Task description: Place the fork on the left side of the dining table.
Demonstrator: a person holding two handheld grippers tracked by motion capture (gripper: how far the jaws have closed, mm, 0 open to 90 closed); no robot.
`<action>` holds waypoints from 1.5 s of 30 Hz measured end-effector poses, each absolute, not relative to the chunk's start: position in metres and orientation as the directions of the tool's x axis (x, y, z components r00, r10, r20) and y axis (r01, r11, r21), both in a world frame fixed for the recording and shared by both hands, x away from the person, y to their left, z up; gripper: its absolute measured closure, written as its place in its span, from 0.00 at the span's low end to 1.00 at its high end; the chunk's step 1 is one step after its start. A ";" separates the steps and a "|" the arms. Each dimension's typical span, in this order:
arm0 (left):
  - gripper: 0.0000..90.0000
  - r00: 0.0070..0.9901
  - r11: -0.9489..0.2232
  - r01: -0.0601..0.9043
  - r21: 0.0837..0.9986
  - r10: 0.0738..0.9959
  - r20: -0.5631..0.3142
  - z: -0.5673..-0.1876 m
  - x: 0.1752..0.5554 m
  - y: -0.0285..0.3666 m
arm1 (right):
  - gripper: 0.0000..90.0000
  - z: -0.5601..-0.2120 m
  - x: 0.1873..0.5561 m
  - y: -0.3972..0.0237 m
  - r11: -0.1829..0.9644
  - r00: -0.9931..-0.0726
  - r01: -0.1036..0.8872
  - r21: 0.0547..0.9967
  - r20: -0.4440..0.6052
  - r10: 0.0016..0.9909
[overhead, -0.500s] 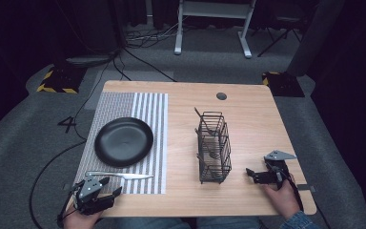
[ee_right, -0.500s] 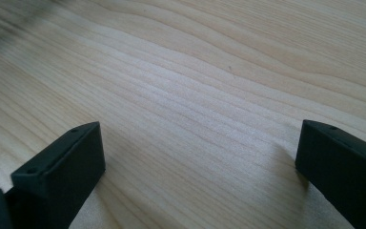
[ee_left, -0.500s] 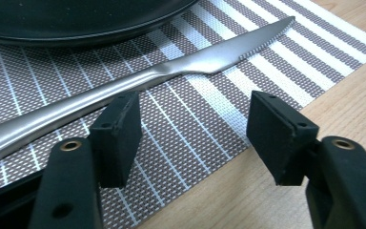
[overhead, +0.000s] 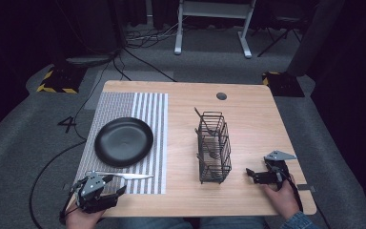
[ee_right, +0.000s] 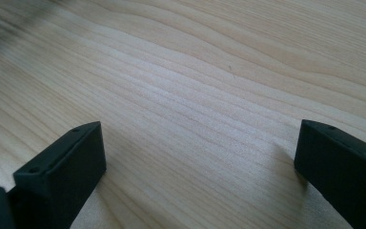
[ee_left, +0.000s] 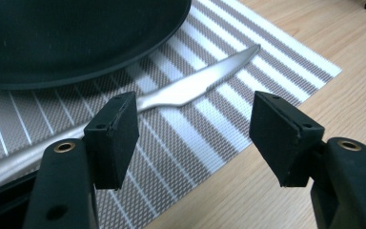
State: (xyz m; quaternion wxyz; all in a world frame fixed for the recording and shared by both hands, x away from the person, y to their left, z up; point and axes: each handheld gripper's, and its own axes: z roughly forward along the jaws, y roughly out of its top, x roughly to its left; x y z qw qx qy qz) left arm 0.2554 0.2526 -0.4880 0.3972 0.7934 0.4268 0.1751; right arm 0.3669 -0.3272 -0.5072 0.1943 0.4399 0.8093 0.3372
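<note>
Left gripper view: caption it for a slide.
Open left gripper over a striped placemat, a silver knife lying beside a black plate.

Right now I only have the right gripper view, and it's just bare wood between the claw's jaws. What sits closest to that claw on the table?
Observer: A black wire basket stands just left of the right claw, apart from it.
Operator: Is the basket empty?
Observer: No, some cutlery stands in it, one handle poking above the rim.
Operator: What is the left claw doing?
Observer: The left claw is open, low over a striped placemat.
Operator: Anything within its reach?
Observer: A silver knife lies on the placemat beside a black plate, ungripped, running behind one jaw.
</note>
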 end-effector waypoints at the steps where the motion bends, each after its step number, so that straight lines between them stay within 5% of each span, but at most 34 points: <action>1: 0.40 0.564 -0.322 0.548 0.772 0.824 -0.057 -0.485 0.257 0.250 | 0.04 -0.507 0.367 -0.327 0.385 -0.538 0.582 0.716 -0.017 0.843; 5: 0.42 0.516 -0.300 0.603 0.739 0.854 -0.074 -0.473 0.266 0.243 | 0.04 -0.507 0.367 -0.327 0.385 -0.538 0.581 0.717 -0.017 0.843; 24: 0.43 0.503 -0.209 0.589 0.781 0.851 -0.151 -0.435 0.301 0.229 | 0.04 -0.507 0.366 -0.327 0.383 -0.535 0.582 0.718 -0.017 0.845; 45: 0.43 0.587 -0.253 0.526 0.812 0.799 -0.130 -0.391 0.340 0.206 | 0.04 -0.507 0.366 -0.327 0.382 -0.533 0.582 0.718 -0.017 0.846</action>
